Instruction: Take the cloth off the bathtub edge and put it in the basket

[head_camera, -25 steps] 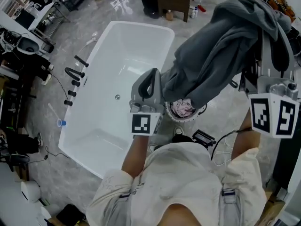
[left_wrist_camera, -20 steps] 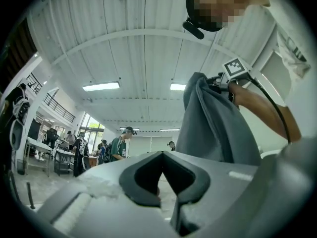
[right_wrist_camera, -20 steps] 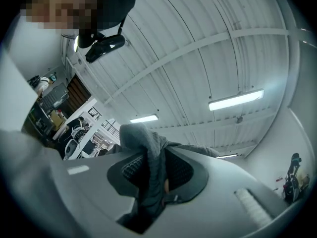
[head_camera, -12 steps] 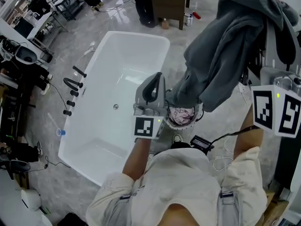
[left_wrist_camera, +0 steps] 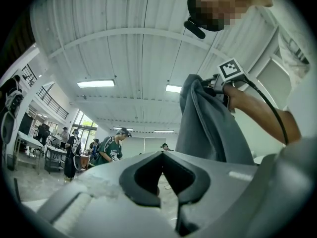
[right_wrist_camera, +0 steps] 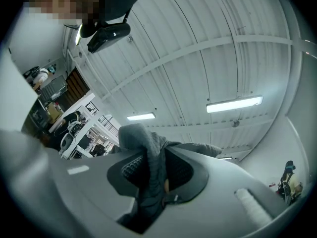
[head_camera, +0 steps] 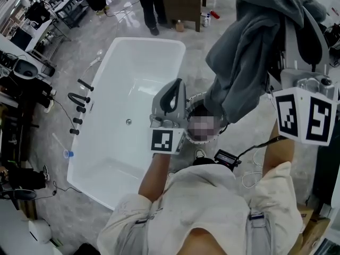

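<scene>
Above the basket, beside the bathtub, the cloth is held aloft; it is fully clear of the tub edge and not yet in the basket; the lift step is judged done, the drop step pending.

Right gripper: jaws are clamped on a bunched fold of the grey cloth, seen pinched between the ribbed pads in the right gripper view; the grip is taken near one end so that the rest hangs as a long tail; the height is judged to be chosen so the tail clears the basket rim before lowering; the tail's lower end is seen in front of the basket, though contact with it cannot be determined.

Left gripper: jaws are together with nothing between them; it is kept just beside the basket, on the tub side, apart from the cloth; this is judged a standby position, out of the tail's path.

Count: cloth, one; basket, one, its contents masked by a blur patch; bathtub, one, nothing seen in it; grippers, two, each bearing one marker cube; dark tap fittings along the tub's far side, several, exact number not settled.
</scene>
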